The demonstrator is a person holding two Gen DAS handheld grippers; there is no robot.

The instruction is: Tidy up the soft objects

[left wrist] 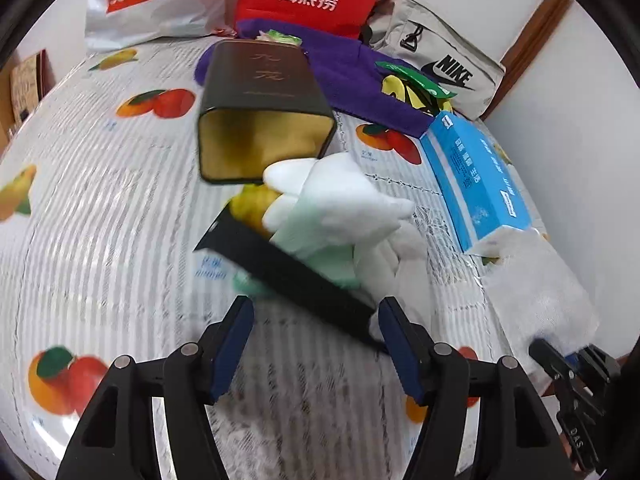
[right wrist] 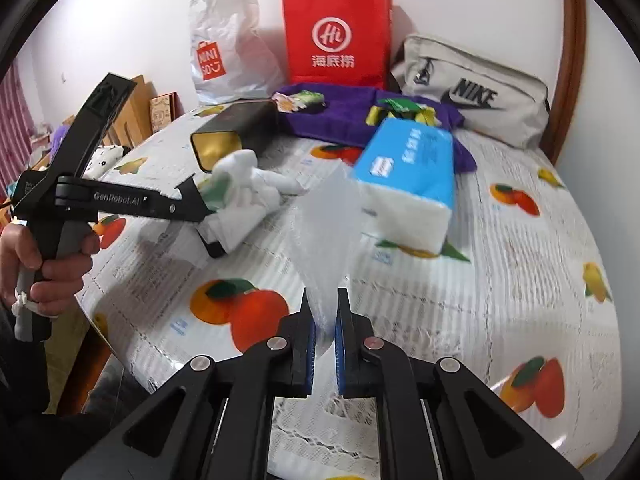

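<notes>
Round table [right wrist: 460, 280] under a glossy striped cloth with fruit prints, pushed against a plain white wall [right wrist: 120, 20]. Brown wooden frame strip [right wrist: 570, 80] runs up the wall at far right. Far left past the table edge: pink-striped curtain [right wrist: 16, 116], cardboard boxes [right wrist: 138, 108], some clutter too blurred to identify. Light is even and diffuse, soft glare on the cloth, no hard shadows
</notes>
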